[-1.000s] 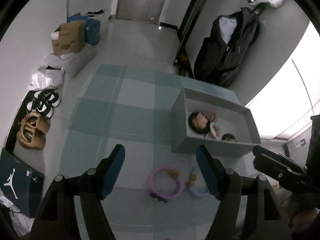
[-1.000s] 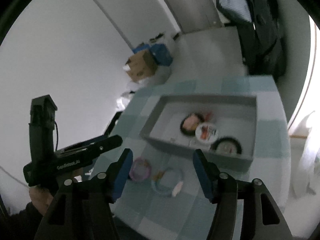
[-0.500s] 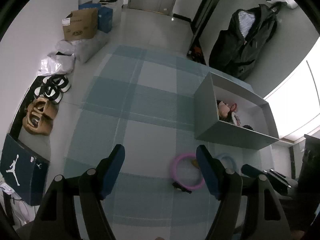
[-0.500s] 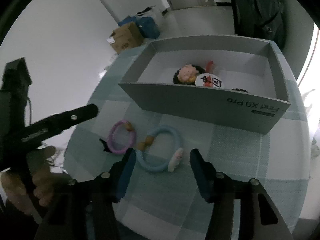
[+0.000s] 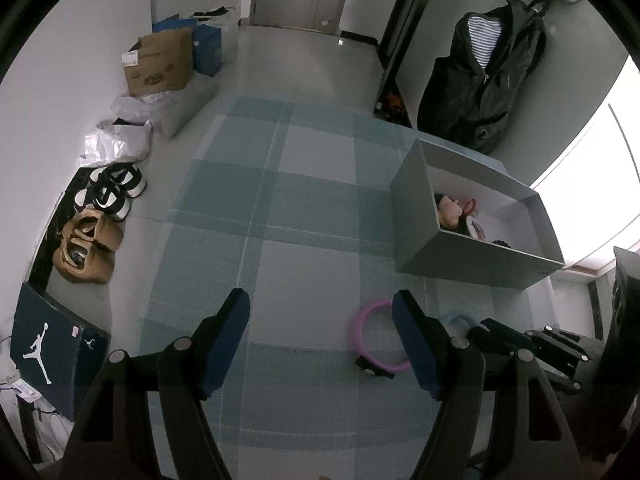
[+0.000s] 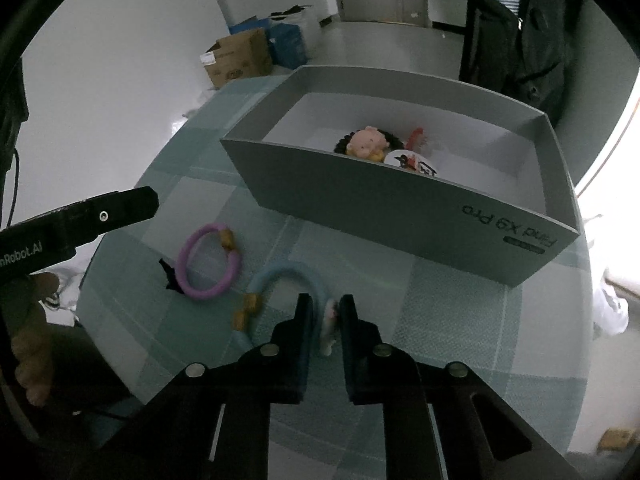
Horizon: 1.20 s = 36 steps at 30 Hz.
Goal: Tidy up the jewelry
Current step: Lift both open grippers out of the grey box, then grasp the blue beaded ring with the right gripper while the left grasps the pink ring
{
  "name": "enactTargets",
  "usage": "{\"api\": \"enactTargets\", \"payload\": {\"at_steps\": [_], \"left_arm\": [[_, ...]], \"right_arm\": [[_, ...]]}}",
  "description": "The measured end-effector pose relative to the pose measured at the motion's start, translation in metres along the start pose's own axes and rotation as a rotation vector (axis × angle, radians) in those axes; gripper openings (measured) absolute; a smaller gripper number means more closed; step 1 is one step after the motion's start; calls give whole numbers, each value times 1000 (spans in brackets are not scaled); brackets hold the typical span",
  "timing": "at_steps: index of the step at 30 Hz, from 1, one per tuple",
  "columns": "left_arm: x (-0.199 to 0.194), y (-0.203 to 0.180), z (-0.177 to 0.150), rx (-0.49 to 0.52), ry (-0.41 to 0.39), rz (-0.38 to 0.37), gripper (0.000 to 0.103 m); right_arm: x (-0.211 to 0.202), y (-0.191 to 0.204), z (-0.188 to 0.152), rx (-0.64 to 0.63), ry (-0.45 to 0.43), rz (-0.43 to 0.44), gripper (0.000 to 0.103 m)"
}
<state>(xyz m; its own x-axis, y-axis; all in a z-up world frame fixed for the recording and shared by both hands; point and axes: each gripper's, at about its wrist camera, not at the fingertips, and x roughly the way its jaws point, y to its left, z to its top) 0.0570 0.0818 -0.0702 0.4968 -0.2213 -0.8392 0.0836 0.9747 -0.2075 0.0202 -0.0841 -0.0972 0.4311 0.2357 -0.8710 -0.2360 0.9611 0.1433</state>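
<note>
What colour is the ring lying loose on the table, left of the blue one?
Purple-pink, with a small amber bead: the purple ring shows best in the right wrist view.

Blue bracelet (image 6: 280, 276): soft ring with amber beads and a pale charm, flat on the checked cloth near its front edge. Purple bracelet (image 6: 208, 262): amber bead, black tag, just left of it. Grey box (image 6: 400, 208): open, behind both, holding small trinkets.
</note>
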Motion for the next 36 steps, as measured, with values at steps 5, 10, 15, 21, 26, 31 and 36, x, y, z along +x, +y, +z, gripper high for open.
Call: {"api": "enactTargets", "payload": {"at_steps": [5, 10, 15, 21, 26, 31, 36], "left_arm": [[1, -3, 3, 13, -7, 4, 70], [3, -1, 0, -2, 19, -25, 70], [6, -2, -6, -7, 66, -58, 70], [15, -10, -14, 12, 138, -80, 70], [24, -18, -18, 29, 170, -69, 69], [26, -24, -18, 55, 166, -36, 69], [29, -37, -22, 162, 149, 88, 55]], "right_arm": [[-3, -2, 3, 13, -13, 2, 12], [-14, -12, 0, 51, -39, 23, 12], [-27, -25, -6, 91, -68, 60, 12], [-42, -41, -5, 118, -120, 56, 12], [-56, -56, -6, 153, -157, 76, 12], [-68, -59, -9, 161, -183, 94, 12], [-75, -67, -12, 202, -194, 96, 12]]}}
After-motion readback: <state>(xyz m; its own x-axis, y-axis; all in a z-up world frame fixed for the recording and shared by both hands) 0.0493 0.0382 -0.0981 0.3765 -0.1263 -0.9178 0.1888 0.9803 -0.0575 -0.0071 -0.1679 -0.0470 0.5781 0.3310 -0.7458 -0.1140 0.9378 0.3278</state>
